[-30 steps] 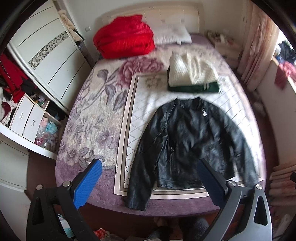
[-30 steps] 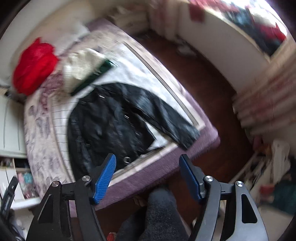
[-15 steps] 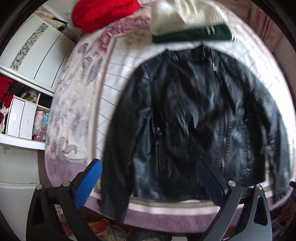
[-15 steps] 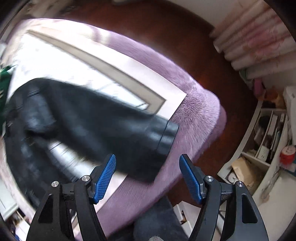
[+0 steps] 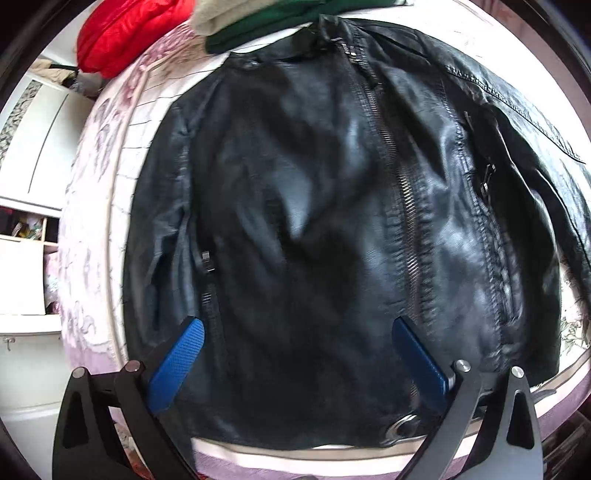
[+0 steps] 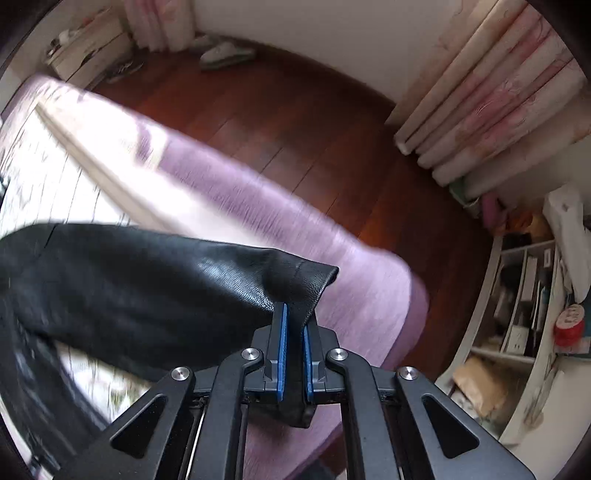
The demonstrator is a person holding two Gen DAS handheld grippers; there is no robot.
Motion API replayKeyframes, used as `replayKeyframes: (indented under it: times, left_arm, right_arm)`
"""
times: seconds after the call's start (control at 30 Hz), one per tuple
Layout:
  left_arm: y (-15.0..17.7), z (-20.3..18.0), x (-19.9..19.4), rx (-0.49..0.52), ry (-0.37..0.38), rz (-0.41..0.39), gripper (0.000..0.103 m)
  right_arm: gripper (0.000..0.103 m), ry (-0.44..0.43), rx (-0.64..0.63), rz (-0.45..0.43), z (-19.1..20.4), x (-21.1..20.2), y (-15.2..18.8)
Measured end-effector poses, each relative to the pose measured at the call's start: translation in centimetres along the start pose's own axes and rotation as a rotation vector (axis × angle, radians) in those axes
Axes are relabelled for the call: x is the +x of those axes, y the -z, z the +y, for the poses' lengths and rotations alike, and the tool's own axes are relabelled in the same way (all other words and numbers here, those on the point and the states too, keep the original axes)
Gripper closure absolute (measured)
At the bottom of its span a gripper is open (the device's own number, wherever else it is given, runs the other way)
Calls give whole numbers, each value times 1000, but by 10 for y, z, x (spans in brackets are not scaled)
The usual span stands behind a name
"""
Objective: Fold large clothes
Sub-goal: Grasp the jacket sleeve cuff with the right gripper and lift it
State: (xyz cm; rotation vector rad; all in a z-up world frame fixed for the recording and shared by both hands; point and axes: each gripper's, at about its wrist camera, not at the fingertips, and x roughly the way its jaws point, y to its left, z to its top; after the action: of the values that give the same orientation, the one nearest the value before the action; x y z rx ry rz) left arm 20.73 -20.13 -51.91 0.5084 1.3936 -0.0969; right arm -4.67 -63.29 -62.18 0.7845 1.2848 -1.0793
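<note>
Since half a second ago, the right gripper [image 6: 294, 328] has gone from spread wide above the sleeve to clamped on it: its blue-padded fingers [image 6: 281, 347] are now pressed together on the cuff end of the black leather jacket's sleeve [image 6: 299, 280], and the leather is pinched upright between them. Over the same half second the left gripper [image 5: 295, 334] has come in closer, so that the black leather jacket [image 5: 325, 206] now fills nearly the whole left wrist view; its jaws stand wide apart as before, holding nothing, with the two blue pads [image 5: 177, 365] over the lower part of the jacket on either side of its left front panel.

The jacket lies spread flat, front up, on the white quilted cover with a beige border [image 5: 122, 110] that lies over the purple plush bed [image 6: 236, 192]. Its central zip [image 5: 402, 192] runs from the collar down toward the hem, and a metal ring [image 5: 400, 430] shows at the hem near the bed's foot edge. Beyond the collar sits a folded stack with a green garment [image 5: 258, 27] under a cream knit one [image 5: 229, 13], touching or just beside the collar. A red padded bundle [image 5: 122, 33] lies further left at the head of the bed.

In the right wrist view the held sleeve stretches leftward from the gripper over the bed's corner, with the dark red wooden floor [image 6: 295, 122] and pink-patterned curtains [image 6: 491, 88] behind.
</note>
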Motion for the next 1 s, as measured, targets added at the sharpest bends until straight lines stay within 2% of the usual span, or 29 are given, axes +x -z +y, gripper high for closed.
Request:
replayKeyframes:
  times: [0.07,0.13,0.17,0.2,0.27,0.33,0.37,0.43,0.53,0.63,0.7,0.77,0.8,0.87,0.9,1.0]
  left_arm:
    - [-3,-12,4,15,16,2,0]
    - [-5,-19,5,25,28,3,0]
    - [-6,-23,7,33,31,5,0]
    - [-7,-28,8,43,30,7,0]
    - [-9,-34,9,60,31,7,0]
    - [-12,-40,10,72,25,4,0]
    - [-14,-42,11,77,25,3,0]
    - [-16,-47,11,86,24,6,0]
    - [-22,-52,14,103,16,-4,0]
    - [-27,-54,17,112,11,-8,0]
    - [-28,-57,17,112,14,-3,0]
    - [-29,-58,17,110,14,-3,0]
    - [-30,-58,16,110,15,-4,0]
    - [-30,-58,15,109,19,-7,0]
    - [-30,-58,14,109,20,-9,0]
    - [-30,-60,14,113,18,-13,0]
  right_arm:
    - [93,-24,36,44,-8,4,-12]
    - [84,-86,115,51,-26,-11,-12]
    - [71,-127,156,36,-34,-21,-8]
    - [53,-219,222,18,-45,-32,3]
    - [35,-387,312,39,-54,-35,25]
    - [35,-593,403,132,-55,-11,51]
    - [35,-641,437,167,-51,0,61]
    - [35,-681,534,193,-55,34,80]
    - [40,-793,722,129,-64,75,98]
    - [47,-877,839,18,-68,81,105]
    - [66,-936,873,-30,-68,86,104]
    - [73,-951,870,-55,-67,87,100]
    - [81,-939,853,-77,-64,85,97]
    - [85,-947,829,-110,-59,85,89]
    - [85,-948,822,-105,-55,89,86]
    - [85,-1022,813,-56,-44,114,67]
